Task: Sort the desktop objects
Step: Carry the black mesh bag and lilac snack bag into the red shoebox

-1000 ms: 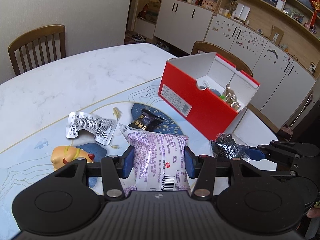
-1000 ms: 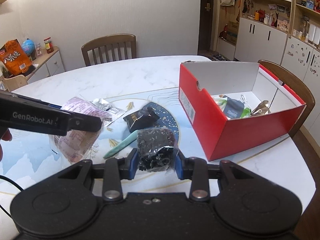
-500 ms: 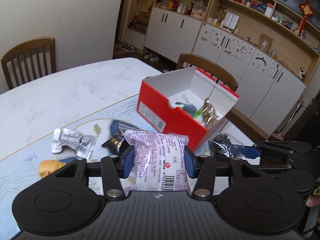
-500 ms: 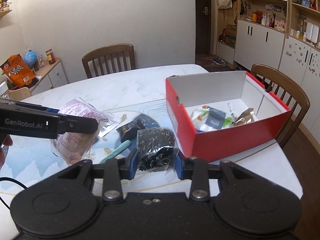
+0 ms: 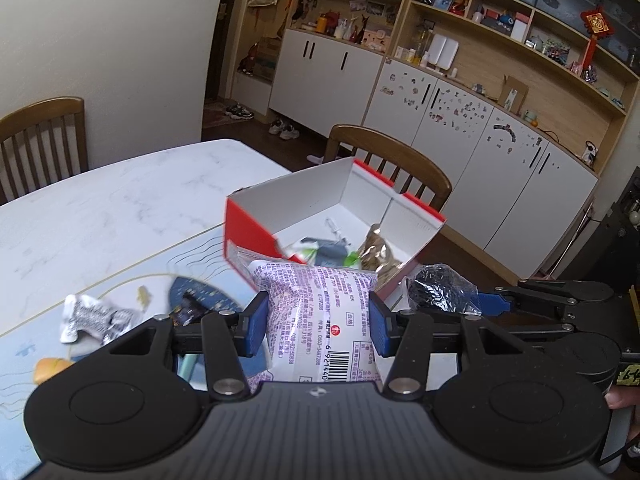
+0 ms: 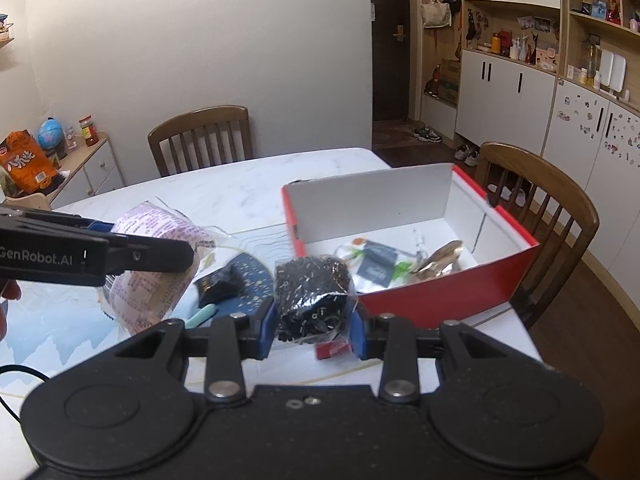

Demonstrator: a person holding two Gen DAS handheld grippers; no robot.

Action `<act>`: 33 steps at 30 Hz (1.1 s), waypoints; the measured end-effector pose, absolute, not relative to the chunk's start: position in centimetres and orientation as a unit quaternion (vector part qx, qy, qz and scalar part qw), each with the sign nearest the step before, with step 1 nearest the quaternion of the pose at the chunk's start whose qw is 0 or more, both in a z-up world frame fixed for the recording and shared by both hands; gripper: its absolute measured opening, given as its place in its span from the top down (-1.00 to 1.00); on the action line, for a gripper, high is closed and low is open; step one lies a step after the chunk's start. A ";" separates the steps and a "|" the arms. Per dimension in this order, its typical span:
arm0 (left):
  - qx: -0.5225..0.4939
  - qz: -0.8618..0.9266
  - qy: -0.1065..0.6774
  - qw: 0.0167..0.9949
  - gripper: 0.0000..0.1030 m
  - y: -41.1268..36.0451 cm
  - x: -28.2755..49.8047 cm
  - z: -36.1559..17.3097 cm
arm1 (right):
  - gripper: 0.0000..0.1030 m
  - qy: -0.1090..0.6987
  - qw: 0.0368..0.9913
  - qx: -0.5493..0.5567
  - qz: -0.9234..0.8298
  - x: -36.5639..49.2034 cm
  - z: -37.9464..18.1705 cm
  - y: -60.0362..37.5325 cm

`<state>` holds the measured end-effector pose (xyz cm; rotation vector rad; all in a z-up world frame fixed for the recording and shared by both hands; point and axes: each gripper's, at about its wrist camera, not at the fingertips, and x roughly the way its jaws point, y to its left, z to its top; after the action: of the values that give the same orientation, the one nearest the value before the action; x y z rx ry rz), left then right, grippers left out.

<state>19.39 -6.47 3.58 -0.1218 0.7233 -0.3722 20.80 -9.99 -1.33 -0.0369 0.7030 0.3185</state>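
The left gripper (image 5: pixel 316 322) has its jaws pinching a purple packet (image 5: pixel 320 320); its barcode reads "6 92144", the rest cut off. The right gripper (image 6: pixel 312 328) pinches a clear bag (image 6: pixel 310 300) of black bits. "GenRobot.AI" shows on the left gripper's side. At 12 o'clock of both stands the red box (image 6: pixel 440 300), holding 3 or so wrappers, their print blurred. A silver pouch (image 5: pixel 94 316) lies on the bench (image 5: pixel 100 208) at 9 o'clock.

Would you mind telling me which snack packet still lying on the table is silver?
The crinkled silver packet at the table's left side; the packet nearby is black, and the purple and dark ones are held in claws.
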 end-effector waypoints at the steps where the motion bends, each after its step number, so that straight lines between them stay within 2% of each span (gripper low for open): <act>1: -0.059 -0.182 0.351 0.917 0.04 -6.9 19.6 3.6 | 0.31 0.342 0.927 -0.018 0.155 21.0 -1.3 -10.4; 33: -0.047 -0.171 0.383 0.906 0.04 -16.5 30.8 1.3 | 0.31 0.349 0.920 -0.034 0.173 33.4 -1.3 -19.0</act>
<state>30.82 -16.50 1.33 -0.0973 0.7911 -0.3530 33.40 -18.95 -1.32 -0.0699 0.7181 0.3554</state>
